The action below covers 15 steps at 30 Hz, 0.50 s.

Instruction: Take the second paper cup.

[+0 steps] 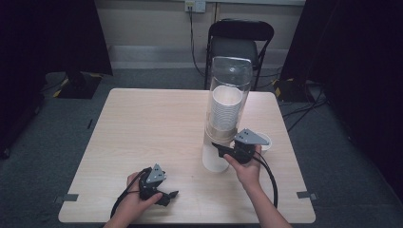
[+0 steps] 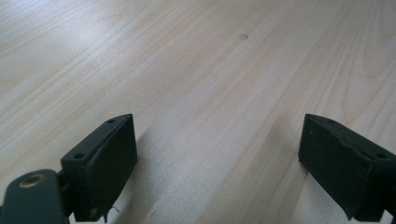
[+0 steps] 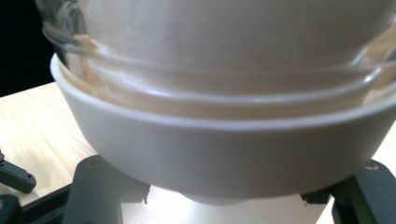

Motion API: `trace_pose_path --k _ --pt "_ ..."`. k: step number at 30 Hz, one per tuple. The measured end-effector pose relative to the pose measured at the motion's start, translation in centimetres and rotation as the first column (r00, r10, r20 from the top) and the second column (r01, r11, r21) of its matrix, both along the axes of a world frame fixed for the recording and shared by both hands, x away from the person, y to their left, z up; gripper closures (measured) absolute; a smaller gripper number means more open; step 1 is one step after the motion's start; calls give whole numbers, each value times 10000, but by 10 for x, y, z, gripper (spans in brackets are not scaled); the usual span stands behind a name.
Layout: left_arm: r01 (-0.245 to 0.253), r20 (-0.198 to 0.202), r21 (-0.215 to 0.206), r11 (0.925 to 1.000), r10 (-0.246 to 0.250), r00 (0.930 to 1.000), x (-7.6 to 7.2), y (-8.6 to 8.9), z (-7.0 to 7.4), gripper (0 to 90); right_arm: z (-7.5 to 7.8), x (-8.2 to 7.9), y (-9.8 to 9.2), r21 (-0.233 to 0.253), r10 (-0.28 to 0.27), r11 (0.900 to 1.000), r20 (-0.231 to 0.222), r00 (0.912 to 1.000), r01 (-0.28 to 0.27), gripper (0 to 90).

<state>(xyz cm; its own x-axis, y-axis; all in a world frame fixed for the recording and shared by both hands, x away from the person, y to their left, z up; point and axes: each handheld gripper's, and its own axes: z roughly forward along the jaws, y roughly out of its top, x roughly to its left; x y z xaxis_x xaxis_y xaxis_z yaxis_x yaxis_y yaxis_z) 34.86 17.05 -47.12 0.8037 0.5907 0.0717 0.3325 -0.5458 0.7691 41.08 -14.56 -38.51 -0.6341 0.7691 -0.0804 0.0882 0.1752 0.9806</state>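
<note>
The fingers (image 3: 100, 191) of the right gripper (image 1: 227, 151) are seen on either side of the white cup (image 3: 224, 154) hanging from the bottom of the dispenser, close against its wall — whether they actually press it cannot be told. The cup dispenser (image 1: 228, 99), a clear upright tube with its long axis vertical, is stood on the right half of the table (image 1: 142, 123), a stack of white cups (image 1: 225, 109) held inside it. A second white cup (image 1: 264, 141) is partly hidden just behind the right gripper. The left gripper (image 1: 164, 195) is held low at the near edge, well apart from the dispenser, its fingers (image 2: 100, 163) spread wide over bare wood with nothing between them. A black chair (image 1: 240, 45) is placed beyond the table. No writing can be read.
</note>
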Motion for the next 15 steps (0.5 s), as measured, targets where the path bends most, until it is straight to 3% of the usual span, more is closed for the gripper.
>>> trace_pose_path --k 5,15 --pt "-3 0 -7 10000 3 10000 0 0 0 111 -5 -1 -1 198 8 9998 69 10000 -9 348" --pt "-2 8 -3 10000 2 10000 0 0 0 111 -5 0 -1 67 58 10000 130 9999 -59 352"
